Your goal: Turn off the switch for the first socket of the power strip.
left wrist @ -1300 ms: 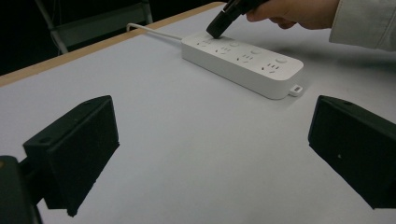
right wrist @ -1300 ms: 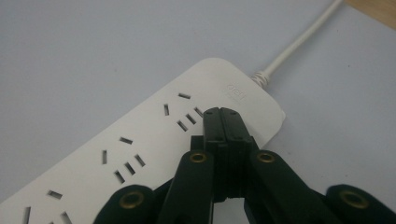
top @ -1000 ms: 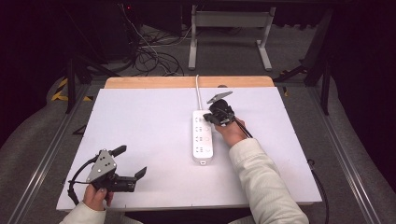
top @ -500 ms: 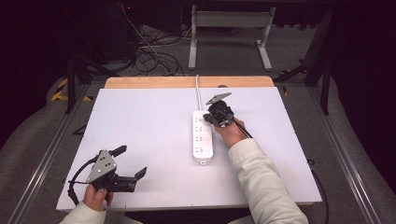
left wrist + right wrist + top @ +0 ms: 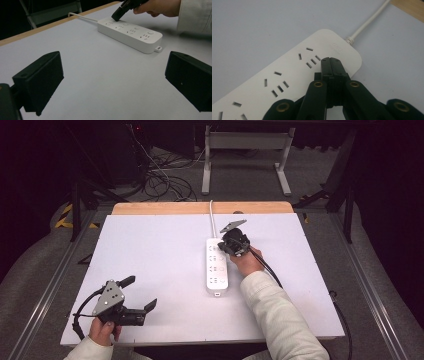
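Right now the right gripper is tipping down onto the far end of the white power strip, its two black jaws pressed flat together with nothing between them. Seen along those jaws in the right gripper view, the closed tips are sitting over the strip's last socket block, close to the rounded end where the white cord is leaving it. Whether the tips are actually pressing on the plastic or hanging just above it is hard to tell, though they appear to be touching. The strip itself is lying lengthwise on the white table top, a little right of centre, with its cord running away toward the wooden far edge. The person's right hand is wrapping the gripper from behind, the pale sleeve stretching back toward the near edge.

Well apart from all this, near the front left corner, the left gripper is resting low over the table in the left hand, its jaws spread wide and holding nothing. From the left gripper view the strip is lying far off between those open jaws, with the right gripper's tip coming down on it.
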The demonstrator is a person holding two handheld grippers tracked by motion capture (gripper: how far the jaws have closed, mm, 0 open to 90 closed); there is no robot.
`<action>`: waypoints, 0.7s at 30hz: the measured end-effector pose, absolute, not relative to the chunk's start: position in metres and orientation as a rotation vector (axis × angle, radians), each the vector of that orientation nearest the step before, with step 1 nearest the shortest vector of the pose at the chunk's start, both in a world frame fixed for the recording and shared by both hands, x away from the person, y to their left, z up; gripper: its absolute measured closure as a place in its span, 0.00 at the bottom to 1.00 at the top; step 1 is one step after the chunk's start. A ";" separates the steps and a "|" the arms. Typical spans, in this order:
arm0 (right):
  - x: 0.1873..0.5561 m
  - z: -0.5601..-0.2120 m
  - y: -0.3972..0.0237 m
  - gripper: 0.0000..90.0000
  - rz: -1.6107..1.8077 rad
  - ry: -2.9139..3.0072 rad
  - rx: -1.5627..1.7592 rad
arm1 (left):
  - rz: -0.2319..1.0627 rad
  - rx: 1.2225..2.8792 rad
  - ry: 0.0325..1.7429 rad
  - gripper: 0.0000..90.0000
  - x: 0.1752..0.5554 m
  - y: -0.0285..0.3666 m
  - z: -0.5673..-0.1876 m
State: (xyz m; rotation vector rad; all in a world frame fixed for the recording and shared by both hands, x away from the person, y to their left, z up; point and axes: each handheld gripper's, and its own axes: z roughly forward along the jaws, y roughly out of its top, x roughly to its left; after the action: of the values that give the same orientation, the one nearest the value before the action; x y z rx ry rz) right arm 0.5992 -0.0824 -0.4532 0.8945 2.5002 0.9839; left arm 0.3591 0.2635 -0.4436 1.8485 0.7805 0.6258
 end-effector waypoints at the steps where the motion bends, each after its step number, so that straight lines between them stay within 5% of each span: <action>1: 0.600 -0.453 -0.083 1.00 0.985 2.504 0.912 | 0.625 1.847 0.779 0.02 0.359 0.263 -0.444; 21: 0.569 -0.404 -0.081 1.00 1.215 2.417 0.749 | 0.630 1.840 0.782 0.02 0.359 0.264 -0.443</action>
State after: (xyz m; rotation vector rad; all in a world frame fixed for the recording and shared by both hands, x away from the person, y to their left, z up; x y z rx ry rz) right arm 0.5686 -0.0809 -0.4043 0.7491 2.4167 1.2153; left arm 0.3587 0.2638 -0.4435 1.8401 0.7822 0.6297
